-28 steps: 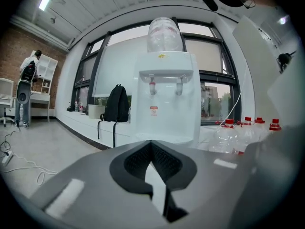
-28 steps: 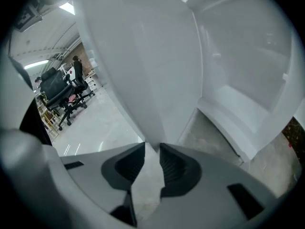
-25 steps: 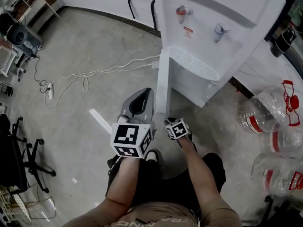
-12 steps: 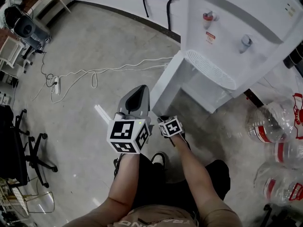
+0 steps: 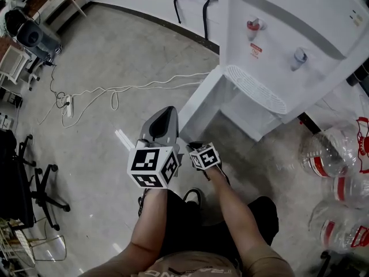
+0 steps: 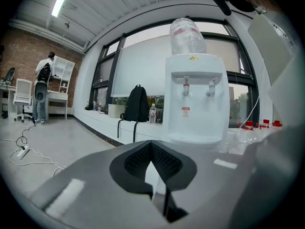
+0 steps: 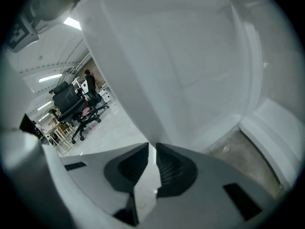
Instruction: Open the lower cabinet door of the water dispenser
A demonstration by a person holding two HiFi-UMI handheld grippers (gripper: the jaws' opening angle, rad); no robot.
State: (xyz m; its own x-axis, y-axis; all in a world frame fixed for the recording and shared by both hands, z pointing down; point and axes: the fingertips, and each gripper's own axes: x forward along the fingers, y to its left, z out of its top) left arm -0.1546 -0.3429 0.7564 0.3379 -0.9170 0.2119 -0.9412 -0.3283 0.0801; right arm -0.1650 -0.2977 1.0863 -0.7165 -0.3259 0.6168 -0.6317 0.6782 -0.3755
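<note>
Lower white cabinet door (image 5: 199,105) of white plastic water dispenser (image 5: 288,22) stands swung out. Right gripper (image 7: 151,149) reaches forward and down, its jaws have just been closing and now pinch the door's edge. Left gripper (image 6: 151,146) sits level beside it, jaws together, empty. Clear water bottle (image 6: 187,35) sits on top of the dispenser; cabinet contents can't be made out.

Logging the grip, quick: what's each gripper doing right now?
Left gripper: closed, empty.
Right gripper: jaws have just been closing, clamped on the cabinet door edge.
</note>
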